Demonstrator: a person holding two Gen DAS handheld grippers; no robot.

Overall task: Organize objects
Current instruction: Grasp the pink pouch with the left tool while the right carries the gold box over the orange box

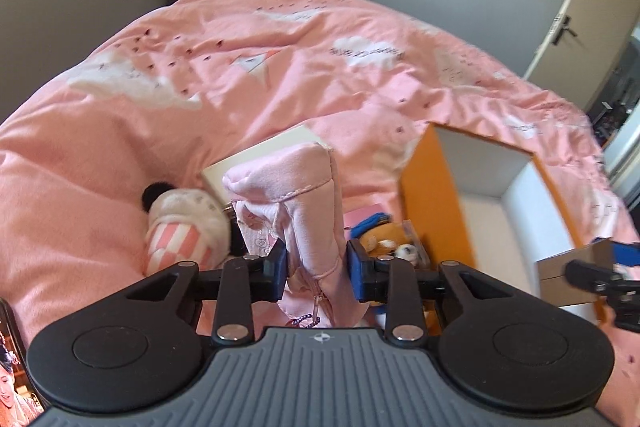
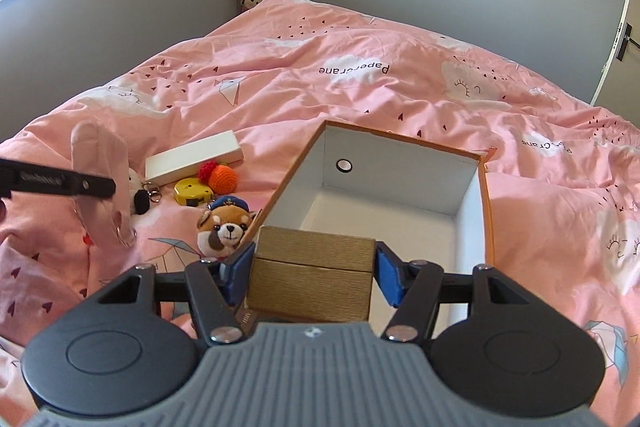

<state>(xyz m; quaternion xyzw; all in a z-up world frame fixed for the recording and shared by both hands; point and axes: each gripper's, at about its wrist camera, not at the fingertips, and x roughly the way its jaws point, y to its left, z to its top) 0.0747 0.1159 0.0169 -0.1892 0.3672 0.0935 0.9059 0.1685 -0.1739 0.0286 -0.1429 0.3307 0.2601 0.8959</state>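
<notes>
My left gripper (image 1: 318, 267) is shut on a pink fabric pouch (image 1: 304, 195) with a zip, which stands upright between the blue pads, lifted off the pink bedcover. From the right wrist view the same pouch (image 2: 100, 151) shows at the far left. My right gripper (image 2: 314, 273) is shut on a small brown lidded box (image 2: 312, 267), held just in front of the near rim of an open orange storage box (image 2: 400, 163) with a white, bare inside. In the left wrist view the orange box (image 1: 432, 195) lies to the right of the pouch.
On the bed to the left of the orange box lie a red panda plush (image 2: 224, 227), a yellow tape measure (image 2: 192, 193), a crochet orange (image 2: 222, 177), a flat white box (image 2: 192, 163) and a white plush keychain (image 1: 184, 227). Grey walls and a door stand behind.
</notes>
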